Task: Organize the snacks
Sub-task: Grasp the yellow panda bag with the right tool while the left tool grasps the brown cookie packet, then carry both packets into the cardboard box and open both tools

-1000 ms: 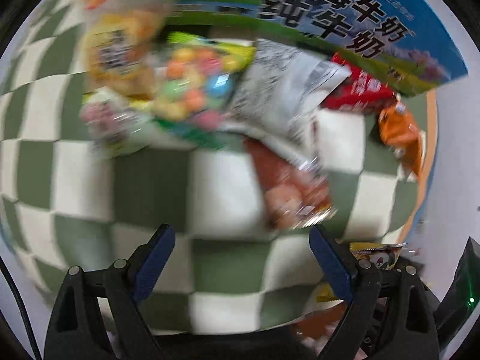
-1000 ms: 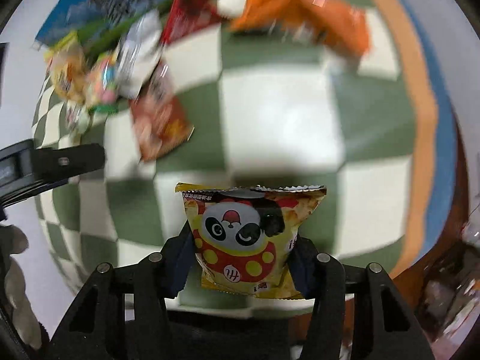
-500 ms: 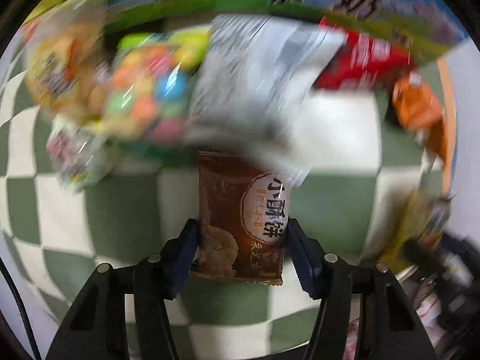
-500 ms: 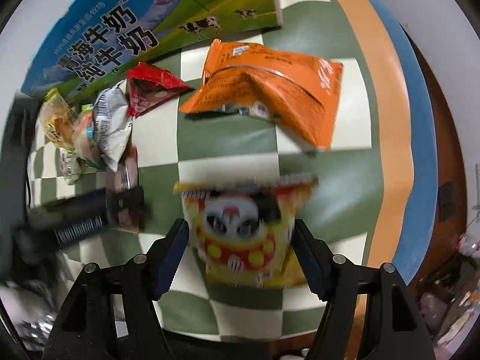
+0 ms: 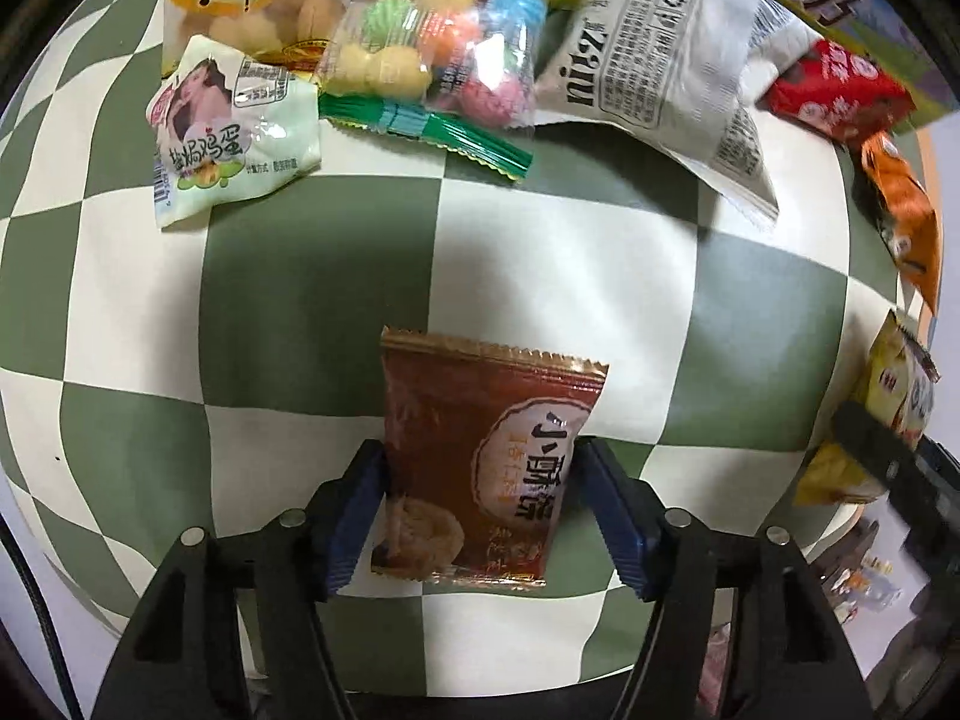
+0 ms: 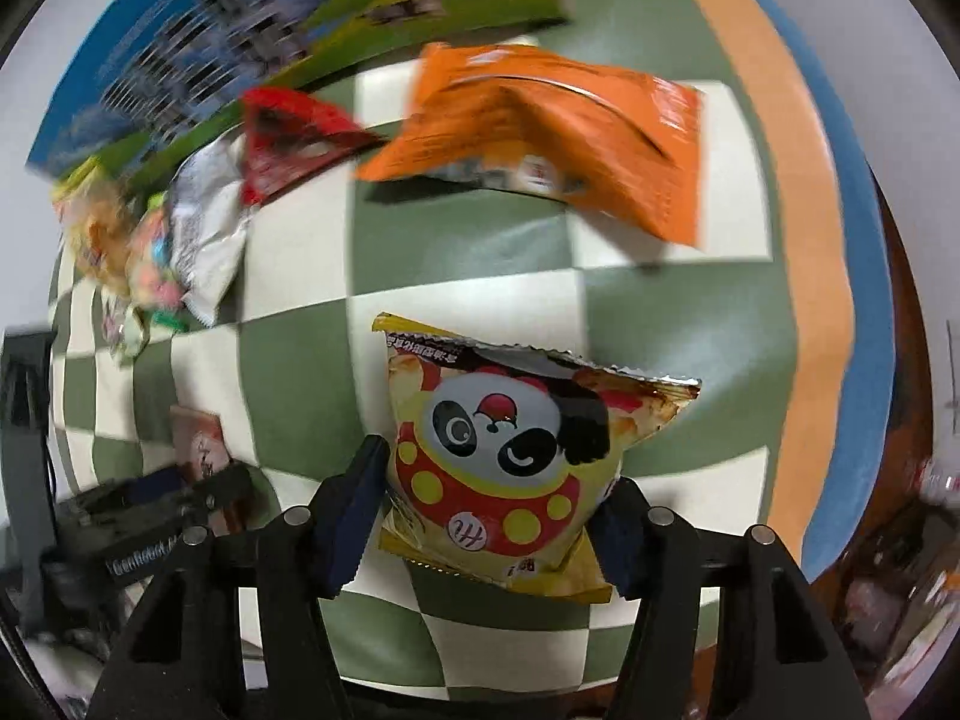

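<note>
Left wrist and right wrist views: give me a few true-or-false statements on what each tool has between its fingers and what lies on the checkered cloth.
1. The left tool has a brown snack packet between its fingers. True.
2. The right tool has the orange bag between its fingers. False: it has a yellow panda packet; the orange bag lies on the checkered cloth.
3. A clear bag of coloured candy balls lies beside a white bag with black print. True.
4. The cloth is checked red and white. False: green and white.
5. The brown packet lies among the pile at the top of the left wrist view. False: it sits apart, nearer the camera.
</note>
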### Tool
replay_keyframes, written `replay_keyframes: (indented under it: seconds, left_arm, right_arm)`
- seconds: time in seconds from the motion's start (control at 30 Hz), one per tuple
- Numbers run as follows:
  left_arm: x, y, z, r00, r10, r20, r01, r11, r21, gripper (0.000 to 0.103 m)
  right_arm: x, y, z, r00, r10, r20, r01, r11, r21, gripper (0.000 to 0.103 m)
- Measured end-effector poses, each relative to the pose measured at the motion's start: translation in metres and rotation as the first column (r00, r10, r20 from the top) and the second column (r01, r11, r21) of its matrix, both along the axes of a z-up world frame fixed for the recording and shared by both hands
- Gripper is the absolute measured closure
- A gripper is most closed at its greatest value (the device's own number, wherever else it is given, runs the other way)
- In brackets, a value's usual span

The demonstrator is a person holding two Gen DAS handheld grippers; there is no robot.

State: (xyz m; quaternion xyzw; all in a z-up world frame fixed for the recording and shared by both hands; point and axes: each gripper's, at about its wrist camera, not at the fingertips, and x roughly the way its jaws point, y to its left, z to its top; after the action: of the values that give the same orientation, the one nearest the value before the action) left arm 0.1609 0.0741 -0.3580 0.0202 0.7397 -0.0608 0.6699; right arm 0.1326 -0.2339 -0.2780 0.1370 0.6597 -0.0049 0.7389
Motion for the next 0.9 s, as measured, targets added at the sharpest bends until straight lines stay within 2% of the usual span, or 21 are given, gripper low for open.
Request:
replay_keyframes:
  seconds: [0.1,0.13,0.17,0.2,0.27,0.33,0.4,0.6,0.63,0.73,0.9]
  left_arm:
    - [0.007,0.006,-0.002,1.0,0.003,0.0,-0.003,1.0,0.003,0.037]
    - [0.008,0.006,-0.003,1.0,-0.001,0.003,0.001,1.0,0.008,0.037]
    - [0.004,0.003,-0.003,1.0,-0.006,0.007,0.005,1.0,0.011,0.037]
    - [0.004,-0.004,-0.005,1.0,-0.012,0.011,0.012,1.0,0.016,0.037]
    - [-0.001,-0.012,0.004,0.999,-0.021,0.033,0.02,1.0,0.023,0.037]
    - [-0.001,-0.024,0.016,0.998,-0.023,0.06,0.021,0.999,0.035,0.045]
    - [-0.011,-0.03,0.031,0.997,-0.025,0.074,0.023,0.999,0.037,0.047]
    - [0.003,-0.051,0.045,0.993,-0.051,0.105,0.047,0.998,0.046,0.048]
    - [0.003,-0.054,0.047,0.993,-0.055,0.108,0.05,0.998,0.048,0.048]
    - [0.005,-0.064,0.055,0.991,-0.069,0.117,0.064,0.997,0.048,0.049]
    - [0.008,-0.082,0.087,0.988,-0.079,0.133,0.076,0.997,0.028,0.049]
  right_arm:
    - [0.006,0.028,-0.001,0.99,0.144,-0.006,-0.144,0.989,-0.028,0.037]
    - [0.006,0.03,0.0,0.987,0.16,-0.001,-0.16,0.987,-0.034,0.033]
    - [0.005,0.031,0.004,0.987,0.161,0.012,-0.16,0.986,-0.039,0.024]
    - [0.002,0.028,0.009,0.989,0.146,0.027,-0.145,0.989,-0.035,0.02]
    - [-0.002,0.025,0.016,0.994,0.099,0.042,-0.099,0.995,-0.004,0.019]
    - [-0.008,0.019,0.021,0.998,0.048,0.048,-0.049,0.998,0.025,0.019]
    - [-0.014,0.012,0.025,0.999,0.011,0.05,-0.013,0.999,0.045,0.019]
    - [-0.021,0.011,0.011,0.998,-0.059,0.024,0.056,0.993,0.103,0.019]
    - [-0.02,0.008,0.008,0.997,-0.065,0.028,0.062,0.993,0.101,0.019]
    - [-0.013,0.018,-0.007,0.997,-0.072,0.028,0.069,0.994,0.082,0.039]
    - [-0.014,0.024,-0.002,0.996,-0.059,0.062,0.055,0.996,0.067,0.044]
